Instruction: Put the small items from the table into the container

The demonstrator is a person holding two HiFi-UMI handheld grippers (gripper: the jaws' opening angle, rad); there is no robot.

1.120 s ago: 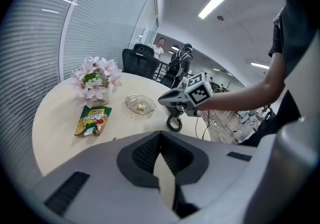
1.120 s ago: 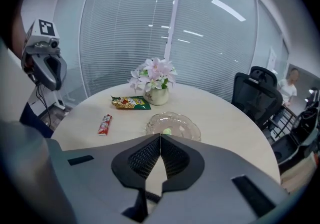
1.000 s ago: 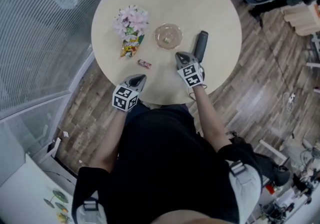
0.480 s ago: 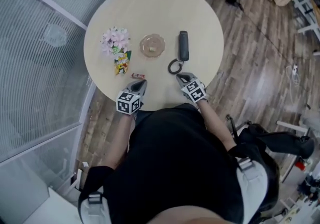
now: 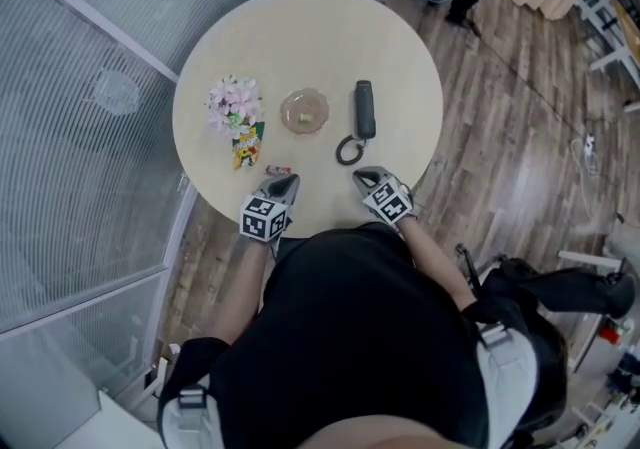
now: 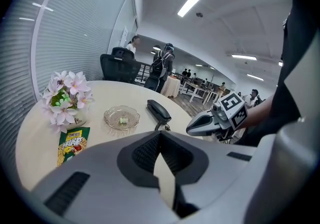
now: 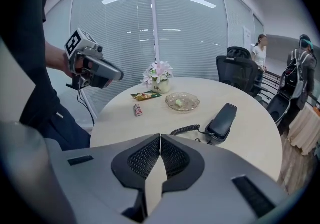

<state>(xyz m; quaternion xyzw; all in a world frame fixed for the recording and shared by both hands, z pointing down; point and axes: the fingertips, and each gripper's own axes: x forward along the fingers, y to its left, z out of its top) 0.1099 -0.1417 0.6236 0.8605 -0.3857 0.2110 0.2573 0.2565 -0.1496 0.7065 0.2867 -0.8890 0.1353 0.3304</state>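
Note:
A clear glass dish (image 5: 304, 110) with a small green sweet in it (image 7: 180, 102) stands mid-table. A small red wrapped candy (image 5: 278, 170) lies near the front edge, and a green snack packet (image 5: 245, 145) lies left of the dish. My left gripper (image 5: 287, 181) hovers just right of the candy, shut with nothing between its fingers. My right gripper (image 5: 361, 176) hangs over the front edge below the coiled phone cord (image 5: 347, 150), also shut and empty. In the right gripper view the candy (image 7: 137, 110) and the left gripper (image 7: 107, 73) show at left.
A vase of pink flowers (image 5: 233, 100) stands behind the packet. A dark phone handset (image 5: 365, 109) lies right of the dish. The round table (image 5: 300, 37) borders a glass wall on the left. Office chairs (image 7: 239, 71) and people stand beyond it.
My right gripper has drawn back from the handset's end to the table's front edge. The left gripper has shifted slightly near the candy. Both stayed shut.

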